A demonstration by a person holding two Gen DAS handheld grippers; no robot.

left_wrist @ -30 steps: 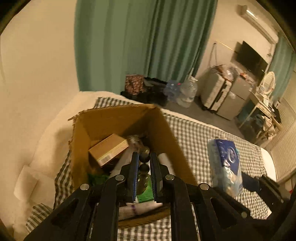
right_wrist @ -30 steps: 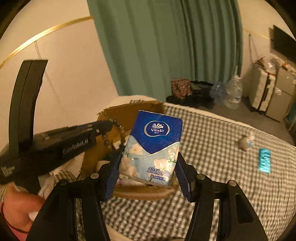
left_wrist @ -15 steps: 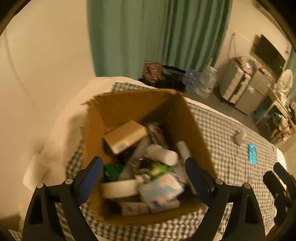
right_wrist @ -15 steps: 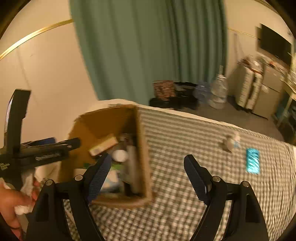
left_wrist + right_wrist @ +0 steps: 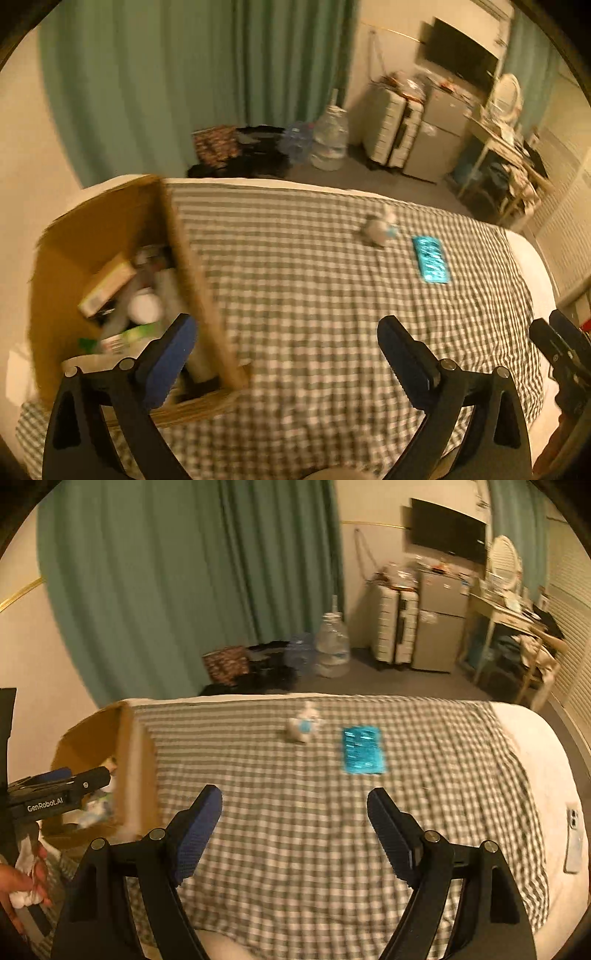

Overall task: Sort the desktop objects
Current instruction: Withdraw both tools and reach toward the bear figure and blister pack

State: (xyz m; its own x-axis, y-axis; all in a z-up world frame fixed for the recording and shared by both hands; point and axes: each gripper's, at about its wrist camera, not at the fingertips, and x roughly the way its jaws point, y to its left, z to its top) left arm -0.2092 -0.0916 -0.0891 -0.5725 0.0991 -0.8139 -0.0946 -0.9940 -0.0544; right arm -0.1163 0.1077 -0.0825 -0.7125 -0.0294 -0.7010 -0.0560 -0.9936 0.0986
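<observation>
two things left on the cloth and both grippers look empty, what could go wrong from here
1. The small white bottle lies on its side on soft checked cloth; a nudge from a finger could roll it toward the far edge.
2. The teal packet lies flat, so fingertips may snag cloth rather than get under it.
3. The left gripper, its jaws opening with nothing between them, has one finger over the cardboard box wall; swinging across could clip and tip the box.

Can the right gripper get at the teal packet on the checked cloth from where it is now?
Probably yes: the right gripper is open and empty, and only bare checked cloth lies between it and the teal packet, which lies flat.
</observation>
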